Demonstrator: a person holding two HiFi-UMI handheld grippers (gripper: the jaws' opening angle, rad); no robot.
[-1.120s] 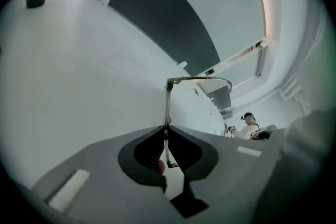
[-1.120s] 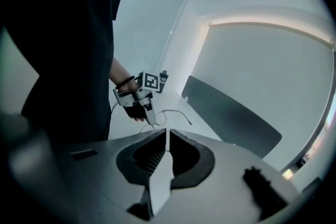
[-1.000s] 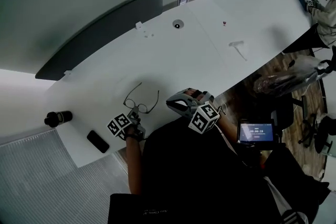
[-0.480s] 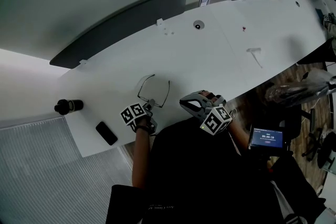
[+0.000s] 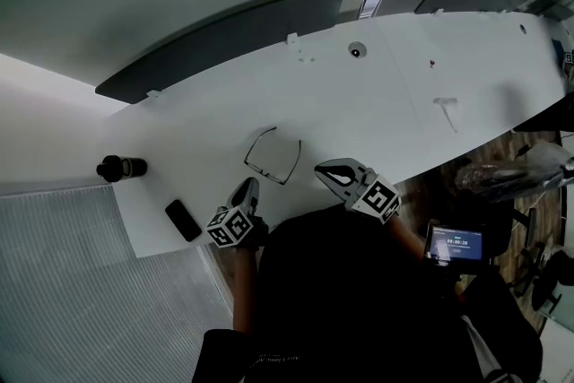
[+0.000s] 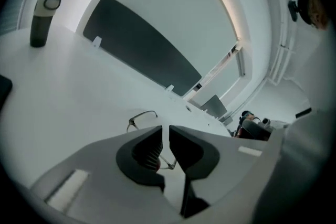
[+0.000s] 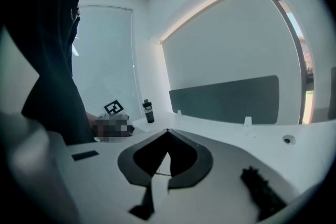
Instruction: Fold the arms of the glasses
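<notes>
**Wire-framed glasses lying free on the counter, both tools empty**

Head view: The glasses (image 5: 273,156) are lying on the white counter (image 5: 386,94), close to its near edge and just beyond the two tools. The left tool (image 5: 248,187) is hovering just short of them without touching. The right tool (image 5: 321,168) is pointing in from the other side, also apart from them. A dark bottle (image 5: 120,167) and a black phone (image 5: 182,220) are sitting well off to the left. Whether either arm is folded is too small to tell here.

Left gripper view: The left tool (image 6: 166,132) is showing its jaws drawn nearly together, with a thin slit between them and nothing pinched; they have just been closing. One lens rim of the glasses (image 6: 140,117) is showing on the counter beyond the tips, with a thin wire running down behind the jaws.

Right gripper view: The right tool (image 7: 168,132) is pressing its jaws together at the tips, having just closed, with nothing between them. The bottle (image 7: 148,111) is standing upright far behind.

Handling: The glasses are looking light and thin-framed, so they are likely sliding easily on this smooth counter and bending under a hard pinch. The hinges and lenses are probably the weak spots. One tool should be steadying the front at the bridge or beside a hinge, off the lenses. The other should be taking an arm around mid-length and swinging it in gently.
</notes>
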